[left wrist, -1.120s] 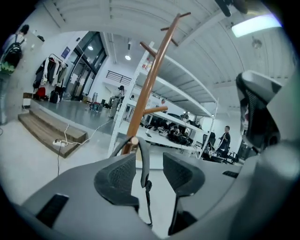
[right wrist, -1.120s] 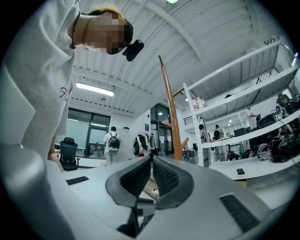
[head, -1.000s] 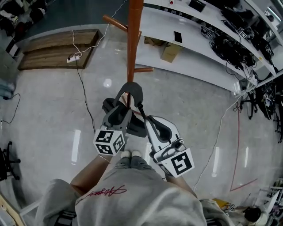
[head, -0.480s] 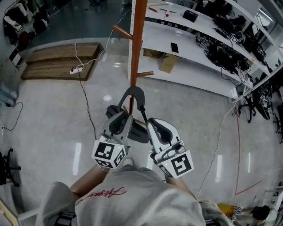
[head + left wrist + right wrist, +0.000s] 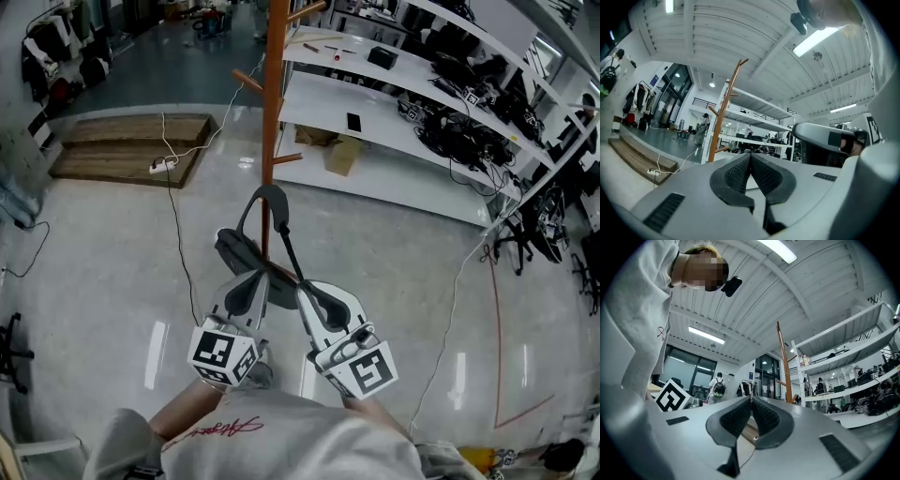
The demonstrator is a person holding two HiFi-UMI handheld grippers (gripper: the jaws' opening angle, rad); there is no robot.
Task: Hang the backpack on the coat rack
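Head view steeply down from above, both gripper views level, all sharing coat rack [image 5: 273,94]

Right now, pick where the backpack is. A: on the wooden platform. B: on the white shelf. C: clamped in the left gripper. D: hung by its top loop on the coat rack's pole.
D: the loop of the backpack sits at the pole of the coat rack with the bag hanging below it, while the left gripper and the right gripper are both shut on nothing.

Illegible red script on sweatshirt [image 5: 217,428]
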